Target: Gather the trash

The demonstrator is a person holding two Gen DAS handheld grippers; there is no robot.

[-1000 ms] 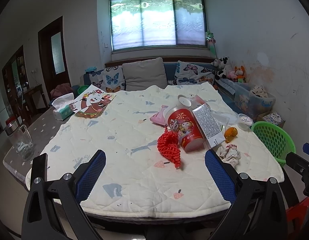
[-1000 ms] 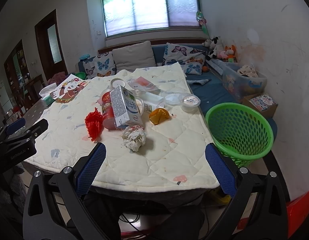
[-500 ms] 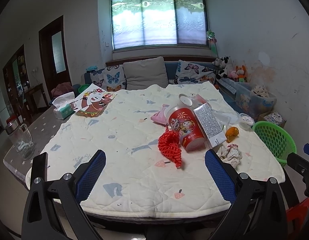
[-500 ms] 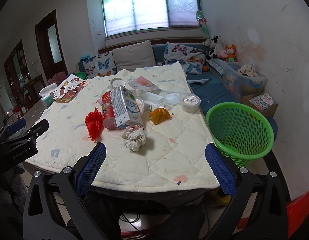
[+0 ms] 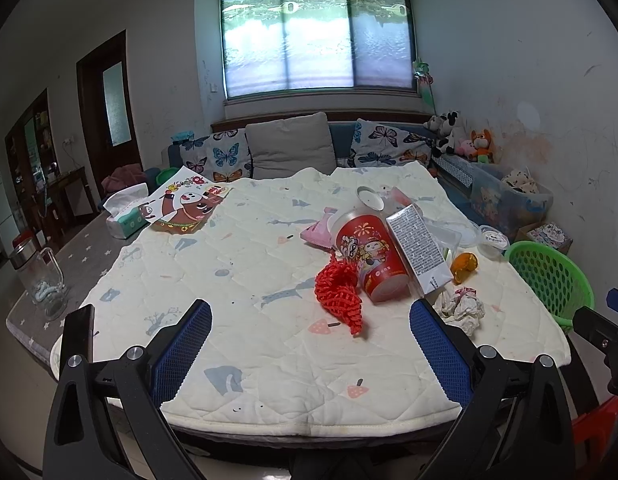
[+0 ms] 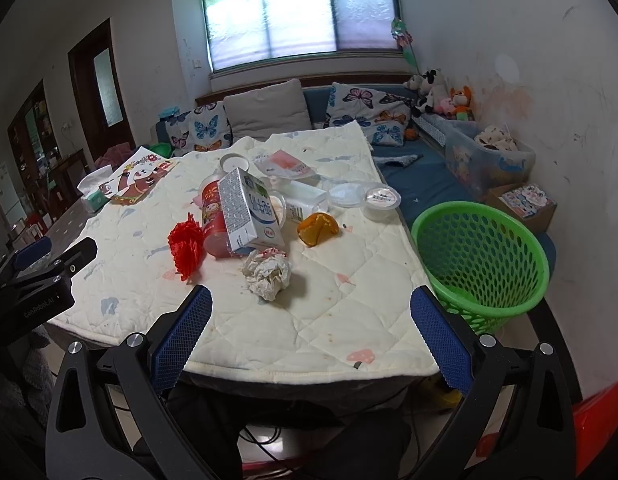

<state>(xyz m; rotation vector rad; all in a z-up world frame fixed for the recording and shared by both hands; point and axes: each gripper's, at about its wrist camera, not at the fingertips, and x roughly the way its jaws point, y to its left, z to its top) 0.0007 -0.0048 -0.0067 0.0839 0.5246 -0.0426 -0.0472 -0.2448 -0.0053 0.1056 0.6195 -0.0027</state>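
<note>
Both grippers hover off the near edge of the table [image 5: 269,360], nothing between the fingers. Left gripper [image 5: 311,354] jaws spread wide, empty; right gripper [image 6: 311,340] jaws spread wide too, empty.

Trash sits in a cluster toward the right side of the table on the cream quilted cover [image 6: 329,312]. Red mesh net [image 5: 341,296] lies nearest the middle, touching the red printed cup [image 5: 369,256] that lies on its side. Milk carton [image 6: 249,212] leans tilted against that cup. Crumpled paper ball [image 6: 269,274] is just in front of the carton, closest to the near edge. Orange peel piece [image 6: 317,229] lies right of the carton, apart from it. Clear plastic lidded cup [image 6: 381,201] sits near the right edge; flat clear packaging behind the carton, hard to tell what exactly. Pink wrapper [image 5: 315,232] behind the red cup.

Green plastic basket [image 6: 481,264] stands on the floor just beside the table's right edge, empty as far as visible. Tissue pack [image 5: 123,210] and cartoon picture sheet [image 5: 185,204] at the far left corner. Glass jar [image 5: 39,280] near the left edge.
</note>
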